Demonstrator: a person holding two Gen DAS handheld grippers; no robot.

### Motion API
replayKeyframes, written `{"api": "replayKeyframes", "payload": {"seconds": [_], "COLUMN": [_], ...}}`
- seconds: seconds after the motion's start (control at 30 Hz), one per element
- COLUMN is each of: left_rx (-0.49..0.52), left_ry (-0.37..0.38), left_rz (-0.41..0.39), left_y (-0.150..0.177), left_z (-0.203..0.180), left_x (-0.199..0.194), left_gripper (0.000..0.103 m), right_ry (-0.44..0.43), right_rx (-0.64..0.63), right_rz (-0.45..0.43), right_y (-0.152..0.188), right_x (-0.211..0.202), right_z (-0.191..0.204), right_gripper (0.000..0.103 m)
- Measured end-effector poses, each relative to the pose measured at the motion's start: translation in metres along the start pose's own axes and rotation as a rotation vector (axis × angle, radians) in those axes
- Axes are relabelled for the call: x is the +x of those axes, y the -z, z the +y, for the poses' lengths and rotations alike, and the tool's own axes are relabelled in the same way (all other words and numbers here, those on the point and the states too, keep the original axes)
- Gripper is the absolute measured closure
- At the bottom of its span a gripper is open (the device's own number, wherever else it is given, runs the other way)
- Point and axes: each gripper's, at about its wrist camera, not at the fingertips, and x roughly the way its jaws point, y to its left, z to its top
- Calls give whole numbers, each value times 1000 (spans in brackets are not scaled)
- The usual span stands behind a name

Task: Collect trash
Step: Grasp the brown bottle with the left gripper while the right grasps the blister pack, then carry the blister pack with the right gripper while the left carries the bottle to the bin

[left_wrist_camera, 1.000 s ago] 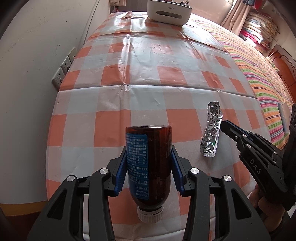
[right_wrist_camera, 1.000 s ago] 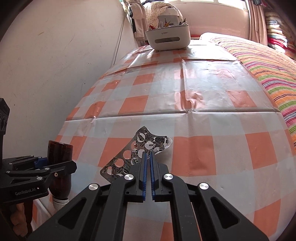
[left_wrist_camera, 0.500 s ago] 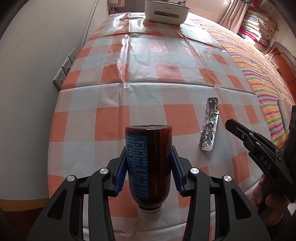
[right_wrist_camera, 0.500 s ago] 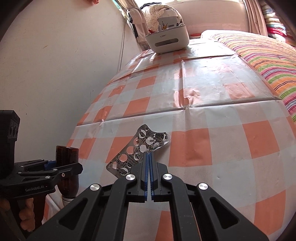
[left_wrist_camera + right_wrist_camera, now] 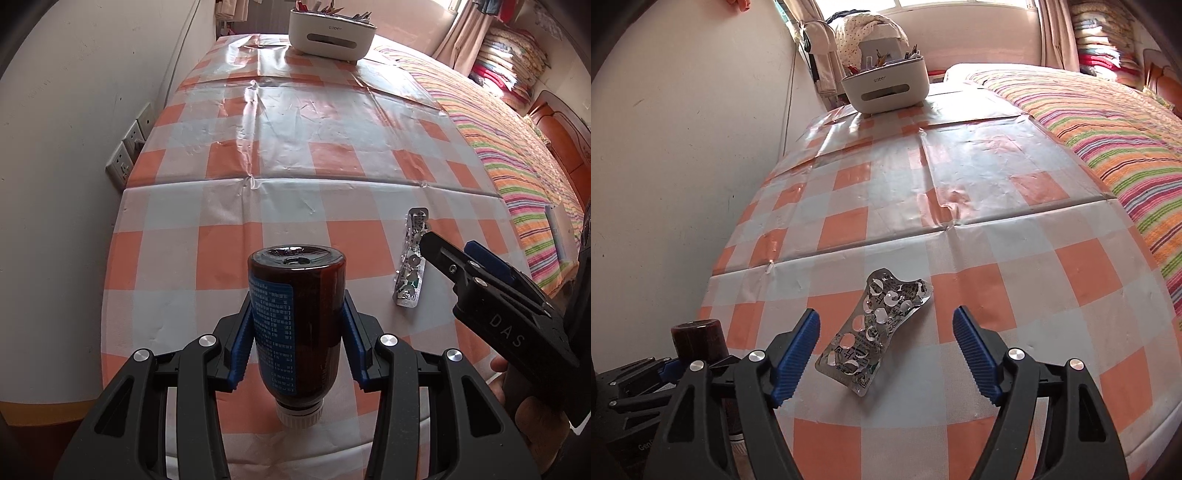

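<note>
Home bedroom: striped bed beside checkered table.

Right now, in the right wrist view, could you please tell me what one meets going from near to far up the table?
Right gripper, jaws opening → blister pack lying flat between them, untouched → crease in the tablecloth → white bin at the far end.

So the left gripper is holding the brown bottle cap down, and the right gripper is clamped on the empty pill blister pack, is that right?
Not quite. The right gripper is not clamped on the blister pack: its jaws are opening, and the pack lies on the checked tablecloth between them, untouched, as the right wrist view shows. The left gripper does hold the brown bottle cap down.
</note>
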Motion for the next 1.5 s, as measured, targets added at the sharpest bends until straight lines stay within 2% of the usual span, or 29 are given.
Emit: {"api": "replayKeyframes", "payload": {"seconds": [0.13,0.23,0.3,0.53,0.93,1.23,1.5], "left_rx": [-19,-24,-17,0,56,31,120], "left_ry": [8,4,5,2,13,40,88], "left_rz": [1,5,7,11,11,-33,-97], "left_y": [5,9,11,18,42,66,82], "left_z": [14,20,20,7,-55,-94,-160], "left_x": [-4,-5,-5,-3,-8,-23,-48], "left_gripper": [61,61,61,61,61,61,61], "right_ry": [69,105,114,52,-45,-93,-88], "right_rx": [-14,-45,-68,-108,-122,-103,-80], "right_rz": [34,66,81,51,3,-22,-121], "right_y": [-2,0,5,23,54,86,106], "right_x": [13,24,31,16,-57,-113,-165], "right_z": [16,23,24,5,-65,-122,-173], "right_gripper": [32,50,68,71,71,71,71]}}
